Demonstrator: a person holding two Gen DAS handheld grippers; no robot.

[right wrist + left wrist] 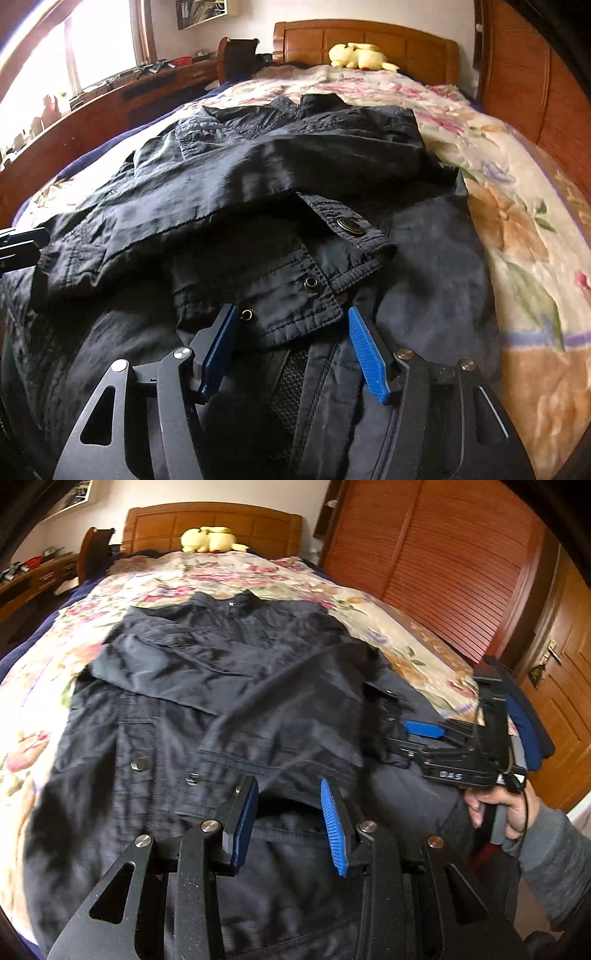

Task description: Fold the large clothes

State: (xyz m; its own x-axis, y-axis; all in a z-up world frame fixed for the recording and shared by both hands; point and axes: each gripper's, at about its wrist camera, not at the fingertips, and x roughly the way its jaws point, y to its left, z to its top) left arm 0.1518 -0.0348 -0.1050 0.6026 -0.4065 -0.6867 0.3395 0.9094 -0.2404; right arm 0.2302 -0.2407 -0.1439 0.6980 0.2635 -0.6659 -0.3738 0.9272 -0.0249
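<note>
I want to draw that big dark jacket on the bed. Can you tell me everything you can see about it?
The jacket is black or very dark navy, made of thin, crinkly, slightly shiny cloth. It lies spread on the flowery blanket, collar towards the headboard. Both sleeves are folded across its front, their cuffs near the bottom. It has metal snap buttons, stitched pocket flaps and a zip with mesh lining showing at the hem. Both claws hover open over its lower edge.

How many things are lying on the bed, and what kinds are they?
Dark blue-black jacket with metal snaps, both sleeves folded across its front: 1
Yellow plush toy by the wooden headboard: 1
Floral blanket under them: 1
Total: 3
</note>
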